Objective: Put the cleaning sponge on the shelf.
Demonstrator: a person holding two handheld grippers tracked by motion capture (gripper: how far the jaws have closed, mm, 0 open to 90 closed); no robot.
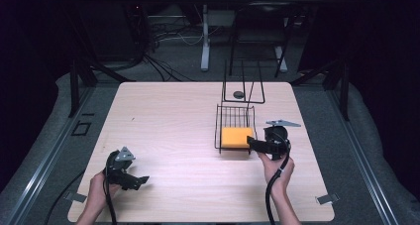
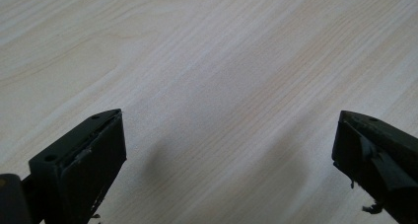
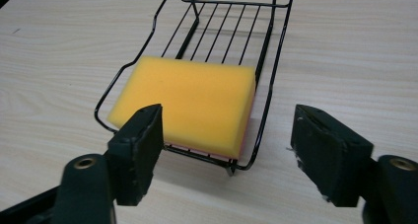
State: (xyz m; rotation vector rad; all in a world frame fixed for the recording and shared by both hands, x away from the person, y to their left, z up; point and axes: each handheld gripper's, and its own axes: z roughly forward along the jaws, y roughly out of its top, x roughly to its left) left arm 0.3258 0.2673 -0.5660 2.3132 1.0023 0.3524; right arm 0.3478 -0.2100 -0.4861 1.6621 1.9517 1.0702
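Observation:
A yellow sponge (image 1: pixel 236 137) lies flat in the near end of a black wire basket (image 1: pixel 234 111) at the table's right middle. In the right gripper view the sponge (image 3: pixel 187 98) fills the near half of the basket (image 3: pixel 272 71). My right gripper (image 1: pixel 251 143) sits just right of the basket's near corner and points at the sponge. Its jaws are open and apart from it (image 3: pixel 227 118), with nothing between them. My left gripper (image 1: pixel 141 181) rests low at the front left, open (image 2: pixel 229 123) over bare wood.
A tall black wire frame (image 1: pixel 242 84) stands behind the basket, with a small dark round object (image 1: pixel 238 93) at its foot. The light wooden table (image 1: pixel 168 131) has rounded corners. Desk legs and cables lie on the floor beyond it.

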